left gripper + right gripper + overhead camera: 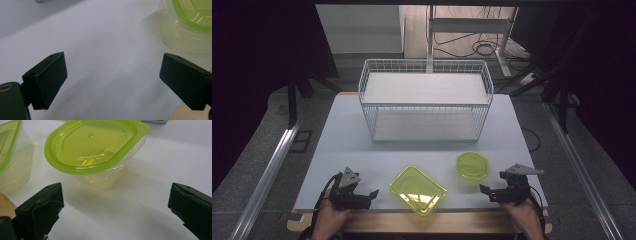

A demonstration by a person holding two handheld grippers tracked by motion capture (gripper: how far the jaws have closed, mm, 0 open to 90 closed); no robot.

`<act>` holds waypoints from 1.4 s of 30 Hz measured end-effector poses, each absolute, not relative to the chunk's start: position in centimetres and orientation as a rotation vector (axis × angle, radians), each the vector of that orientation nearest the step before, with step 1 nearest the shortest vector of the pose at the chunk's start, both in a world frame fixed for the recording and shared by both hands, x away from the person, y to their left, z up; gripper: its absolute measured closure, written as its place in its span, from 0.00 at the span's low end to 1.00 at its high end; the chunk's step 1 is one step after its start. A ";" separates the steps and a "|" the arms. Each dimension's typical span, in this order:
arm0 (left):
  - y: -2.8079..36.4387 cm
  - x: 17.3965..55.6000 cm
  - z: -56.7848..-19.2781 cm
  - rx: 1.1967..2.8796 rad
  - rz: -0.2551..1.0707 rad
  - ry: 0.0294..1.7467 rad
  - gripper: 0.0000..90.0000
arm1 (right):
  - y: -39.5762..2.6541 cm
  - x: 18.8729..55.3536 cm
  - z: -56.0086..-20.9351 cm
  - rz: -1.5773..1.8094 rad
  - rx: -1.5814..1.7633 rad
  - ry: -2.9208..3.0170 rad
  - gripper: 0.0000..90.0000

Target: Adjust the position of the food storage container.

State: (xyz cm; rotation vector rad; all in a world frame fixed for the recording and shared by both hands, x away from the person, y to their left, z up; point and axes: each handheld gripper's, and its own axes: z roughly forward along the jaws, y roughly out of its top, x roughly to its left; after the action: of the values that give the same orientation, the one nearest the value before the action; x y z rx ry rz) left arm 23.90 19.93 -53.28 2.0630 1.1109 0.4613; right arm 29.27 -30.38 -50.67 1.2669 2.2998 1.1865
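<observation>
A: High view, near edge of the counter [362,150]: the left gripper [373,192] is resting at the person's left hand [332,212], and the right gripper [483,189] is resting at the right hand [524,212]. Between them two lidded containers are sitting: a rectangular container [418,190] nearer the left gripper and a round container [472,165] nearer the right, a little farther back.

B: How are the fingers standing?

A: Both pairs are standing spread wide with nothing between them. In the left gripper view the fingers [47,80] are framing bare counter [105,50], and the rectangular container [192,17] is lying ahead at the upper right, apart from them. In the right gripper view the fingers [42,207] are pointing at the round container [95,152], which is sitting upright just beyond the tips, untouched; an edge of the rectangular container [12,157] is showing at the left.

B: And behind the containers?

A: A white wire rack [426,100] with two shelf levels is standing at the middle of the counter, well apart from both grippers. Both containers are clear-walled with yellow-green lids pressed on, and they are sitting near each other without touching.
</observation>
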 end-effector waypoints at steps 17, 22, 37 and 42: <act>19.9 24.1 -53.5 2.056 0.454 1.094 0.07 | -30.2 29.0 -49.7 1.160 1.283 2.312 0.24; 19.9 24.1 -53.6 2.061 0.451 1.091 0.07 | -30.3 28.9 -49.3 1.161 1.273 2.313 0.31; 19.9 24.2 -53.6 2.052 0.452 1.103 0.07 | -29.7 29.0 -46.8 1.170 1.247 2.361 0.58; 19.9 24.2 -53.6 2.053 0.451 1.103 0.07 | -29.3 29.1 -46.1 1.193 1.219 2.366 0.61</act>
State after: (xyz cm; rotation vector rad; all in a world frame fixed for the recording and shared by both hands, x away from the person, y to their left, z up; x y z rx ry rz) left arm 24.20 19.90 -53.61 2.0527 1.1028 0.4507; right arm 29.09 -29.30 -46.07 1.2192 2.3656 1.1933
